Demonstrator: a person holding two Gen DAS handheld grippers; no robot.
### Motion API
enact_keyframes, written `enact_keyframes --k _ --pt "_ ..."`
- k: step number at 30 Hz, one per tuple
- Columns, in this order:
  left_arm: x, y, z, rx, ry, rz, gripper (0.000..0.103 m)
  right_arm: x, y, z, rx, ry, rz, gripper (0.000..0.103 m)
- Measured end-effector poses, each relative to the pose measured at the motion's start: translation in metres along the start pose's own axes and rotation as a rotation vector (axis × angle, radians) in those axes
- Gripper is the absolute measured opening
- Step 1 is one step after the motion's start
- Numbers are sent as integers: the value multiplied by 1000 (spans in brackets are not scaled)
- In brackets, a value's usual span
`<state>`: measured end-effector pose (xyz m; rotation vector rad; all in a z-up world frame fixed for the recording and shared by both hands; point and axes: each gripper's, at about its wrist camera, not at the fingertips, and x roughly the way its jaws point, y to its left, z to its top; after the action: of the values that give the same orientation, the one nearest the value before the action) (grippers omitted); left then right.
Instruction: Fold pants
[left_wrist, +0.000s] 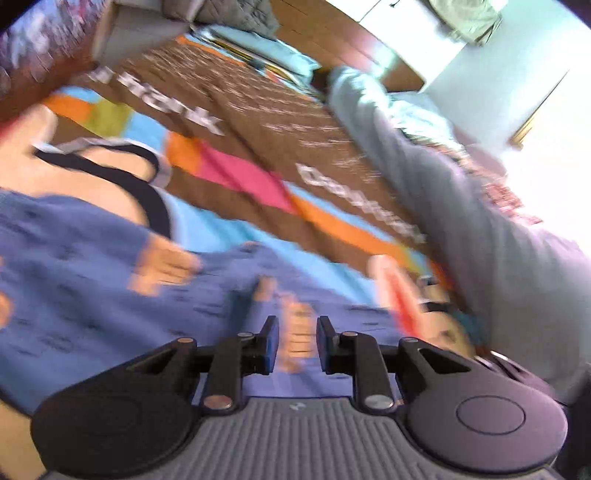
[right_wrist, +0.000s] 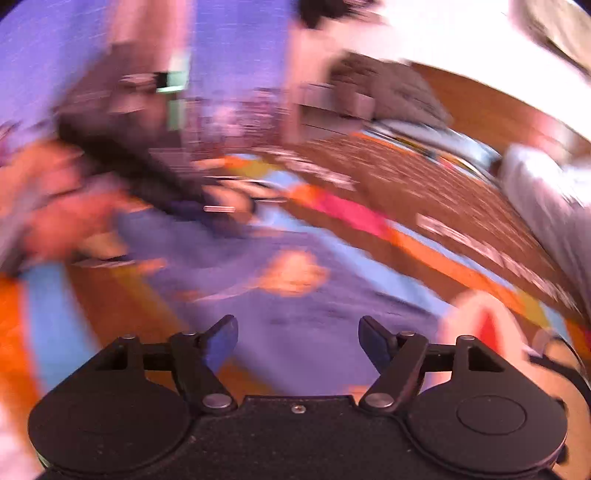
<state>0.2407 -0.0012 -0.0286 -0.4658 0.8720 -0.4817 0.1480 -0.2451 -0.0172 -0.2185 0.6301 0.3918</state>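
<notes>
Blue patterned pants (left_wrist: 85, 266) with orange motifs and a dark waistband lie on a colourful bedspread (left_wrist: 258, 147). Both views are motion-blurred. My left gripper (left_wrist: 293, 343) hovers just above the blue cloth, its jaws a narrow gap apart with nothing clamped between them. In the right wrist view the pants (right_wrist: 295, 306) spread below my right gripper (right_wrist: 297, 339), whose jaws stand wide open and empty. The other gripper, dark and blurred (right_wrist: 122, 166), shows at the upper left there.
The bedspread (right_wrist: 406, 192) has brown, pink, orange and light blue patches with white lettering. A grey garment (left_wrist: 461, 192) lies along its right side. Pillows (left_wrist: 236, 18) and a wooden headboard (left_wrist: 332, 33) are at the far end.
</notes>
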Motion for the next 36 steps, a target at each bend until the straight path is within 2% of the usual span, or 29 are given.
enact_keyframes --k 2,3,4,5,6,7,8,9,10,11,12,13,14,15,16,17,19,20,22,24,26,28,32,36 --pt "16 -7 -2 -14 15 -26 28 14 -35 1 53 -1 -65 62" --pt "26 -9 -4 -6 21 2 30 23 -52 2 96 -10 -56 60" --pt "36 -11 -7 9 30 54 30 33 -68 3 160 -19 -14 60" --pt "45 -10 -10 25 52 137 28 44 -82 2 234 -28 50 60" --pt "51 -6 -13 34 73 167 18 56 -94 0 296 -26 114 56" --pt "51 -1 -17 38 81 166 15 71 -103 -5 340 -1 142 48" --pt "46 4 -20 29 81 150 10 83 -108 -10 330 36 108 43" --pt "40 9 -22 -3 85 131 10 92 -110 -16 292 70 41 22" --pt "32 13 -24 -44 79 117 10 94 -112 -24 264 71 8 20" --pt "21 14 -26 -77 65 118 15 89 -113 -25 282 55 13 21" --pt "11 12 -28 -83 49 137 32 81 -113 -23 304 61 5 31" --pt "2 7 -32 -65 36 139 38 70 -109 -19 305 50 -12 42" --pt "-6 0 -37 -44 27 148 51 56 -101 -16 279 11 -2 46" --pt "-14 -9 -44 -23 15 182 62 44 -92 -15 250 -17 19 57" --pt "-19 -16 -50 -10 10 225 65 33 -81 -15 221 -20 38 65" --pt "-22 -23 -57 -6 23 276 68 25 -68 -16 183 8 49 67" --pt "-20 -30 -68 -17 105 388 67 25 -46 -19 107 120 21 77" --pt "-24 -35 -74 -16 115 425 66 28 -38 -23 83 163 10 80" --pt "-44 -43 -80 -40 62 396 70 32 -31 -31 102 186 -36 82" --pt "-71 -48 -88 -100 -36 338 89 13 -28 -31 147 154 -90 84" --pt "-90 -53 -98 -117 -99 341 91 -13 -23 -32 168 59 -102 98" --pt "-102 -58 -105 -91 -115 370 91 -34 -19 -39 195 1 -99 102" --pt "-115 -63 -121 -39 -137 428 96 -45 -18 -49 267 2 -38 102" --pt "-122 -69 -136 14 -146 456 100 -47 -25 -53 317 -24 -68 102"
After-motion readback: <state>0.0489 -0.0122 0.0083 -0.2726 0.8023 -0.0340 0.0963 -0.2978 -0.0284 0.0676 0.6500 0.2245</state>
